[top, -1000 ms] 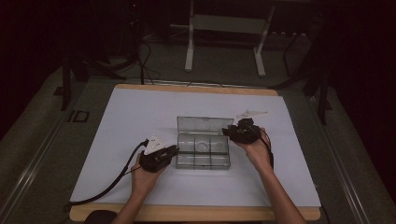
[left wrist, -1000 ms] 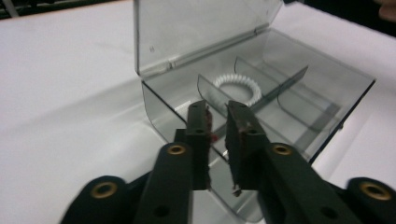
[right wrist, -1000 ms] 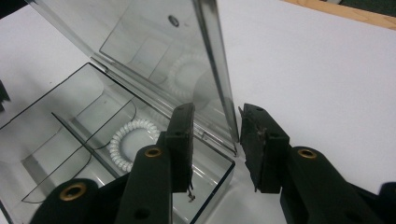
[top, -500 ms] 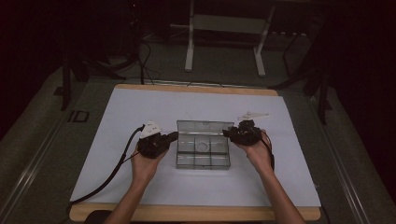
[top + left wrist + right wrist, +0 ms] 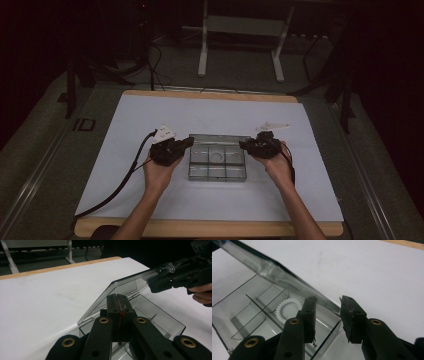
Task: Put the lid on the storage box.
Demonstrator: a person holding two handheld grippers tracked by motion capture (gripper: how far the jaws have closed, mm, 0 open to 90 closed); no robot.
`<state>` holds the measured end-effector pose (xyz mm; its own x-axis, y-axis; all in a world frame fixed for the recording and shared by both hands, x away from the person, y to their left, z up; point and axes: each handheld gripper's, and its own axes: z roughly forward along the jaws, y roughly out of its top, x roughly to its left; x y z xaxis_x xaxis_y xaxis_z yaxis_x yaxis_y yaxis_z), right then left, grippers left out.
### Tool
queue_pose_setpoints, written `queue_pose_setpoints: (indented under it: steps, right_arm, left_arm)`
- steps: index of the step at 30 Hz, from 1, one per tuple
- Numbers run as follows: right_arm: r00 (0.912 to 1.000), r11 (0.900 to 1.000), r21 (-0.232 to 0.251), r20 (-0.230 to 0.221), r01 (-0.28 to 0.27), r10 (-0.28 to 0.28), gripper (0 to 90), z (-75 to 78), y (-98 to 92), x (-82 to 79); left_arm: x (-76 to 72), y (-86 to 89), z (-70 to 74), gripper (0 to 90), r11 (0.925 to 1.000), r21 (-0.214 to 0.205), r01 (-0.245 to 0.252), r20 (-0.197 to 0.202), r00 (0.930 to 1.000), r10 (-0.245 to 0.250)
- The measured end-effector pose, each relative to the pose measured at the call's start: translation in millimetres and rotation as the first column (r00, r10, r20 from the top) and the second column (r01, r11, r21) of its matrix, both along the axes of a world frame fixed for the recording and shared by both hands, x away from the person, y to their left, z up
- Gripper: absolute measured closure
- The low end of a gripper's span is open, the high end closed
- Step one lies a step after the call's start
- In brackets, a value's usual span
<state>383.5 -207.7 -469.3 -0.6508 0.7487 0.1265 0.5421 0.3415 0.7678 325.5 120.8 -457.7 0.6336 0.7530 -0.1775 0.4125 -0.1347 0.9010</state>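
A white-covered worktop (image 5: 150, 190) is seen. Between the two claws a clear, hard plastic box (image 5: 218, 163) rests, light and slippery, best taken by its rim. Its raised lid (image 5: 294, 283) is clamped by the right claw (image 5: 327, 315). The left claw (image 5: 118, 305) is pressed together, empty. A white coiled ring (image 5: 287, 308) lies inside.

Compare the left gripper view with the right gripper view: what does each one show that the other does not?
Left gripper view alone: the left gripper with its jaws shut together, nothing seen between them, and the right gripper at the raised lid's far edge. Right gripper view alone: a white coiled ring lying in one compartment, and the right gripper's own jaws standing apart with the lid's edge between them; whether they press on it I cannot tell. Both share the clear box, its tilted half-open lid and the white table cover.
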Motion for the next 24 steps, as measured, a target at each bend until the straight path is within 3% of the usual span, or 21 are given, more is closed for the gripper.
queue_pose_setpoints:
  steps: [10,24]
  right_arm:
    - [0.9997,0.9999,-0.010,0.023,0.009,-0.009,64.3,-0.7,-13.6,-16.7]
    - [0.9958,0.9966,0.005,0.040,0.082,-0.082,63.3,-3.5,-46.6,-31.5]
  left_arm:
    - [-4.7,0.4,0.8,90.0,1.0000,-0.006,0.002,0.008,1.0000,-0.002]
    - [-13.6,1.0,-9.1,90.0,1.0000,-0.006,0.006,-0.004,1.0000,-0.006]
